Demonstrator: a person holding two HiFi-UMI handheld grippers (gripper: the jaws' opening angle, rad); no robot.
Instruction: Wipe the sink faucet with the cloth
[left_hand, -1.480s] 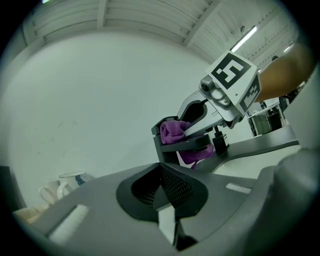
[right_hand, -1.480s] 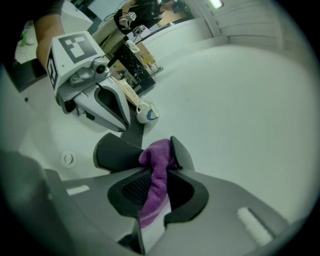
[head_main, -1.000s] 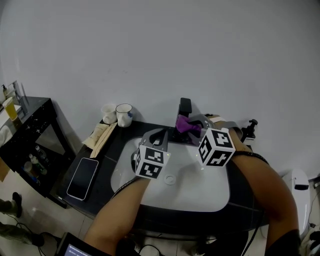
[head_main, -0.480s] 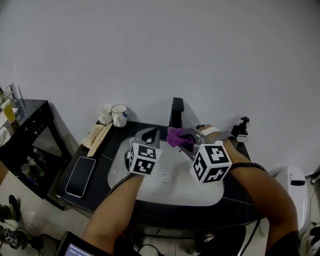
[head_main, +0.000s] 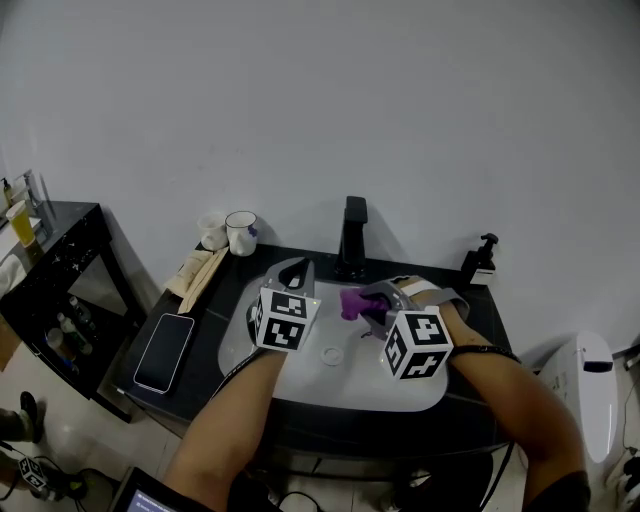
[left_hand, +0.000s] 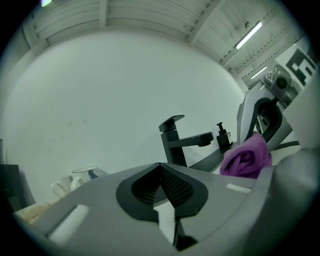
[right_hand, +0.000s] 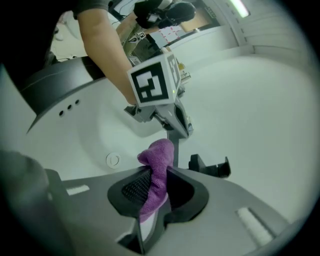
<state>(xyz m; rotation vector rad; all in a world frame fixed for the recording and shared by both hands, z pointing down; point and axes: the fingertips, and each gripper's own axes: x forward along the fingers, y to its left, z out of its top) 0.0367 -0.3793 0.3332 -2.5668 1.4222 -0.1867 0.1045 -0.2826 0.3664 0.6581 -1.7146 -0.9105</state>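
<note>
A black faucet (head_main: 352, 236) stands at the back of the white sink (head_main: 340, 388). My right gripper (head_main: 362, 305) hangs over the basin in front of the spout, shut on a purple cloth (head_main: 353, 302) that is apart from the faucet. In the right gripper view the cloth (right_hand: 160, 156) bunches up between the pads of that gripper (right_hand: 158, 175). My left gripper (head_main: 299, 272) hovers over the basin's left side. In the left gripper view its jaws (left_hand: 161, 169) are closed together on nothing, with the faucet (left_hand: 175, 140) and the cloth (left_hand: 246, 157) ahead.
A phone (head_main: 166, 352) lies on the black counter at the left, with two mugs (head_main: 240, 232) and pale folded items (head_main: 200, 270) behind it. A soap dispenser (head_main: 478, 262) stands at the back right. A black shelf unit (head_main: 50, 270) is at the far left.
The right gripper has carried the purple cloth off the faucet and back toward me, lower over the basin. The left gripper has stayed shut over the basin's left side.
</note>
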